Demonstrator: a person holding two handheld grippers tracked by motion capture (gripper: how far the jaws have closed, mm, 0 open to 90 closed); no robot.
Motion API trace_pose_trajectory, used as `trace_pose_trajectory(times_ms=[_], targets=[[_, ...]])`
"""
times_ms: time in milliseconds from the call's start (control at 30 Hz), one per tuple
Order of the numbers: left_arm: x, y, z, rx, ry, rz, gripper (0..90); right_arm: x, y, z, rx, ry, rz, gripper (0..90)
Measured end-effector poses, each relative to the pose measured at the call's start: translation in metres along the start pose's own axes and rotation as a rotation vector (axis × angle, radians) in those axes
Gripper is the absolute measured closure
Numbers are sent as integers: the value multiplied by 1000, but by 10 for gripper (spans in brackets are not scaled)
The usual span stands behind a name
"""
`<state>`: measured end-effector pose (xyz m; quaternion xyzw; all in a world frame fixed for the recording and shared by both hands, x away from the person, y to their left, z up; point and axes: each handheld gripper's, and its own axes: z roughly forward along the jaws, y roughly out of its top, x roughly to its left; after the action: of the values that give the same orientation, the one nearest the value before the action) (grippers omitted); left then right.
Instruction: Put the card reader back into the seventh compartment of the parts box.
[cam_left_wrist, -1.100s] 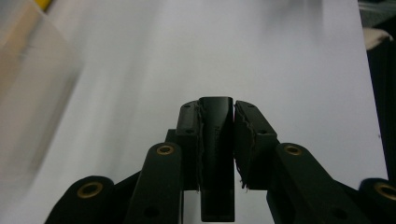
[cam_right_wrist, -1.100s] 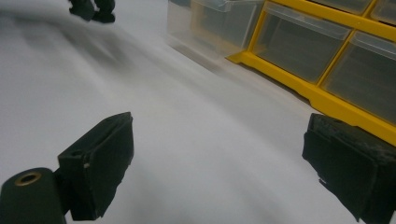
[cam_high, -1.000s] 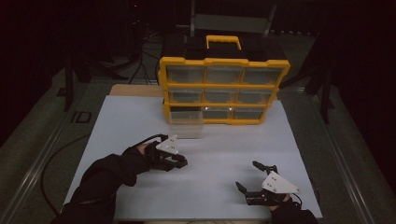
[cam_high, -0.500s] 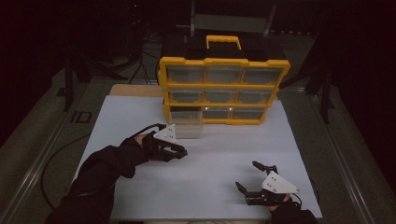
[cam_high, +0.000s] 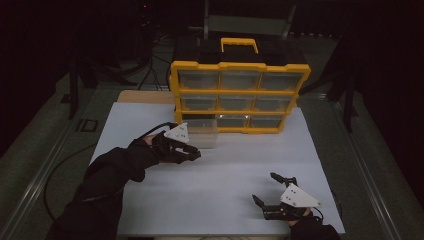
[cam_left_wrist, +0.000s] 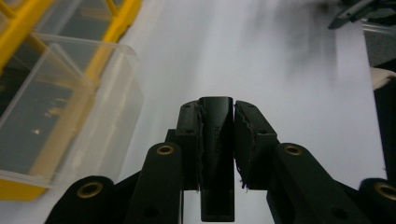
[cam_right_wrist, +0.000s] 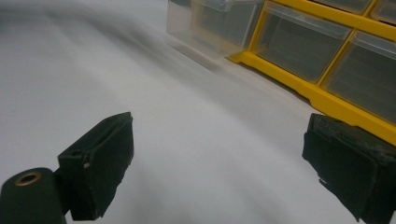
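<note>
Left gripper (cam_left_wrist: 216, 135) clamps a small black oblong block (cam_left_wrist: 216, 154) just near the pulled-out clear plastic drawer (cam_high: 202, 132); right gripper (cam_high: 272, 192) wide open, near right.

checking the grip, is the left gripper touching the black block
Touching: the left gripper view shows the left gripper with both pads pressed against the black block between them.
</note>
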<state>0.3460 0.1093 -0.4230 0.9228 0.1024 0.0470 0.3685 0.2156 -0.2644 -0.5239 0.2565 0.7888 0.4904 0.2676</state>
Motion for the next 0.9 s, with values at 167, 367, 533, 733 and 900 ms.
trace_pose_trajectory(times_ms=[167, 367, 533, 733, 900], targets=[[6, 7, -4, -14, 10, -10, 727, 0, 0, 0, 0, 2, -1, 89], [15, 13, -7, -25, 28, -17, 727, 0, 0, 0, -1, -1, -1, 89], [21, 18, -10, -34, 34, -30, 727, 0, 0, 0, 0, 2, 0, 89], [27, 23, -14, -42, 55, -39, 727, 0, 0, 0, -3, 0, -1, 89], [33, 28, -17, -63, 70, -54, 727, 0, 0, -1, -7, -3, -3, 89]])
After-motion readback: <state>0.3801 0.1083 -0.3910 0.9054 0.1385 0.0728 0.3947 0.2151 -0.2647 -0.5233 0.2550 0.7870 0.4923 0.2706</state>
